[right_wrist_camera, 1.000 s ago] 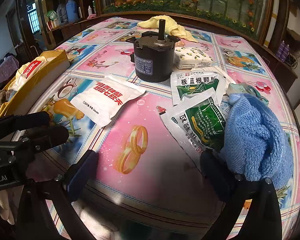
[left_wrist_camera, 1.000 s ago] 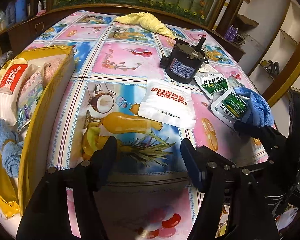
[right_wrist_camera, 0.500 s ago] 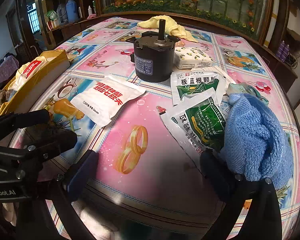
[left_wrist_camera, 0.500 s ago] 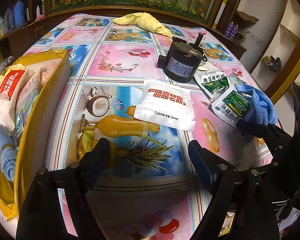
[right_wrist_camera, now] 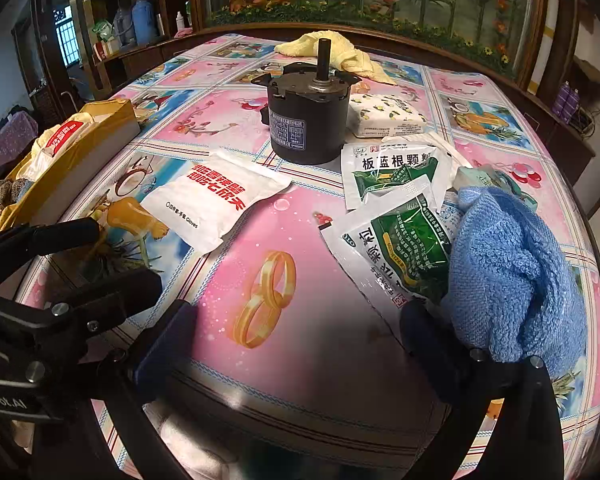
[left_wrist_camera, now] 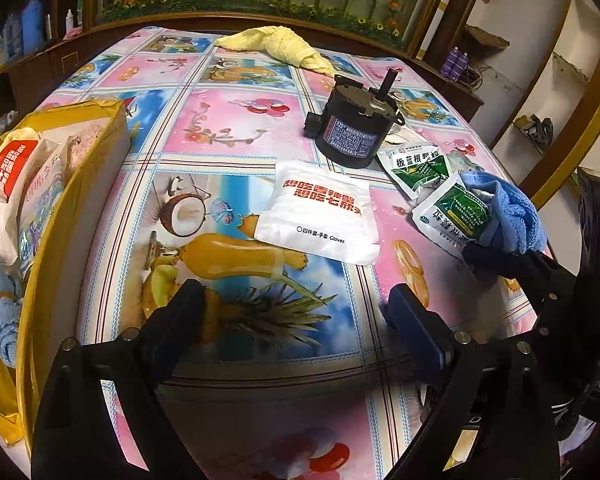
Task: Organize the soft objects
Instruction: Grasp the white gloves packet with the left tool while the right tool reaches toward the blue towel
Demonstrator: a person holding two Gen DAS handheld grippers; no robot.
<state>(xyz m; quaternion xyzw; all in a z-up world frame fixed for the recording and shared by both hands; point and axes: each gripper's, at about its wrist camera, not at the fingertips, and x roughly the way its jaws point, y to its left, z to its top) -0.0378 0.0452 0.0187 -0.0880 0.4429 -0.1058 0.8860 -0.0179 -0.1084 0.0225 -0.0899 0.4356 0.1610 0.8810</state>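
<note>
Left wrist: left claw [left_wrist_camera: 294, 312] just spread, empty; right claw [right_wrist_camera: 296, 330] agape; glossy glove pouch [left_wrist_camera: 320, 212]; nubby blue towel [right_wrist_camera: 512, 272].

Left gripper [left_wrist_camera: 294, 312], right gripper [right_wrist_camera: 298, 330]: wide, empty

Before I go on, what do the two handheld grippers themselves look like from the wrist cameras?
Both are matte black frames with silver screw heads. The left gripper has one black finger and one with a dark blue pad. The right gripper shows dark blue pads on both fingers. White lettering ending in "Robot.AI" sits on the left gripper's body, seen from the right wrist. No cables or sleeves show.
</note>
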